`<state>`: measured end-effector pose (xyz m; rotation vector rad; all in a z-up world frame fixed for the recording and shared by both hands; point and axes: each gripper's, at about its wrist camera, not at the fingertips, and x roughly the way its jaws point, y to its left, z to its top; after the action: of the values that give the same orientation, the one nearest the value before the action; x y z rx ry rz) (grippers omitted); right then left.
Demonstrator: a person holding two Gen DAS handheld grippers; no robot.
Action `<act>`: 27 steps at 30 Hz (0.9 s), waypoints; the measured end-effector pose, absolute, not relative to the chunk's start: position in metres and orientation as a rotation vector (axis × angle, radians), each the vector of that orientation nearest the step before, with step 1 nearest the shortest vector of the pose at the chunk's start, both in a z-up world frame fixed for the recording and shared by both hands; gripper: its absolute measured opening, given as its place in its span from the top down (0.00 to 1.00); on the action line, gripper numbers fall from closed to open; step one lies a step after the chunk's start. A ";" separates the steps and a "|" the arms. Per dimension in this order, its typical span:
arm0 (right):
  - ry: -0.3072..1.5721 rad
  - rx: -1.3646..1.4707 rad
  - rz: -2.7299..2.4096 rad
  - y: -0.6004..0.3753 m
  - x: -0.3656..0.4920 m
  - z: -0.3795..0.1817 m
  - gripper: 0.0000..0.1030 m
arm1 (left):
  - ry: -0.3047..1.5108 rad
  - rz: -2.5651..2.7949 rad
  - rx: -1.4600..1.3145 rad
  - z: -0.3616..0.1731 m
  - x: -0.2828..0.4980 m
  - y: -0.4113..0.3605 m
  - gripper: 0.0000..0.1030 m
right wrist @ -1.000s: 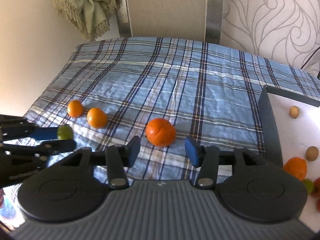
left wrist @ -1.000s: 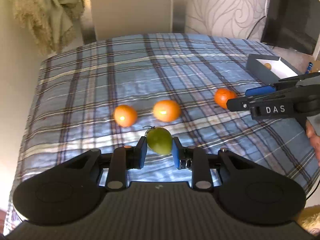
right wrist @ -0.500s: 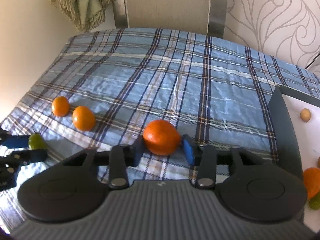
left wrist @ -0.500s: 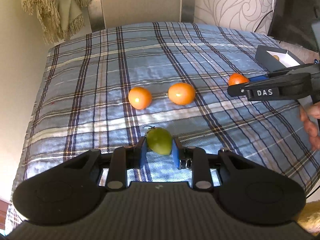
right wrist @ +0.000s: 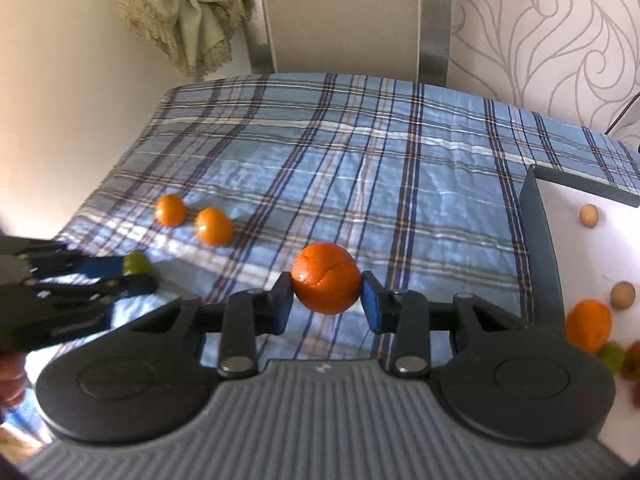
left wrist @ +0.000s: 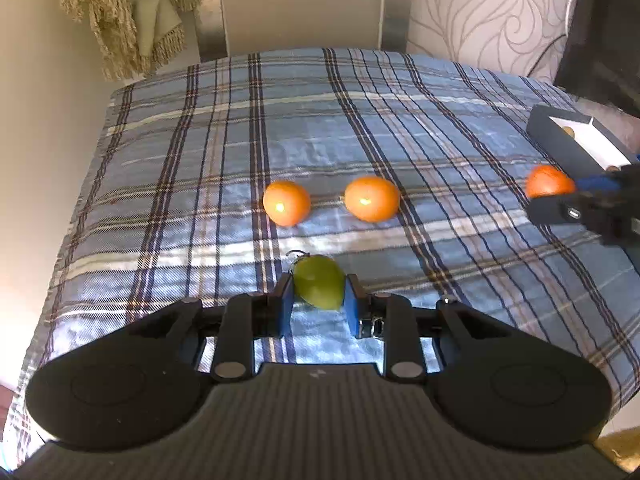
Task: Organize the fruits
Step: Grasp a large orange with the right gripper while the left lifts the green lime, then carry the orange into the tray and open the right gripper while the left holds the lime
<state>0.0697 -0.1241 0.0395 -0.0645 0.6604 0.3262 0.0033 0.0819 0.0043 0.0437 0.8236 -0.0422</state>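
Gripping a smooth, egg-shaped green fruit (left wrist: 319, 283) with a thin curled stem, the left gripper (left wrist: 317, 309) has its blue pads pressed to the fruit's two sides above the plaid cloth (left wrist: 360, 128) that covers the desk. Two glossy round oranges (left wrist: 286, 203) (left wrist: 372, 198) lie side by side just beyond, apart from each other. At the right edge the right gripper (left wrist: 554, 196) is partly cut off, with an orange (left wrist: 547, 181) at its tip.

In the right wrist view the right gripper (right wrist: 326, 300) is clamped on that dimpled, creased orange (right wrist: 326, 278). A dark-walled box (right wrist: 538, 240) with a white floor sits at the right (only partly in frame), holding two small tan balls (right wrist: 589, 215) (right wrist: 622, 296), another orange (right wrist: 589, 325) and blurred green and red fruit at the rim. The left gripper (right wrist: 138, 274) is blurred.
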 end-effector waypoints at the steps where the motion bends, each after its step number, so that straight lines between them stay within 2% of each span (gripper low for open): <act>1: 0.657 -0.068 0.336 -0.124 0.065 0.043 0.62 | 0.821 -0.033 0.044 0.006 0.004 0.081 0.70; 8: 0.601 -0.095 0.398 -0.128 0.039 0.068 0.62 | 0.809 0.004 0.030 0.014 0.010 0.076 0.70; 27: 0.569 -0.091 0.418 -0.161 0.015 0.071 0.62 | 0.779 0.059 0.015 0.024 0.000 0.058 0.70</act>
<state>0.0155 -0.1614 0.0715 -0.0906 0.5691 0.4177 -0.0004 0.0579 0.0242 0.0150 0.7789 0.0591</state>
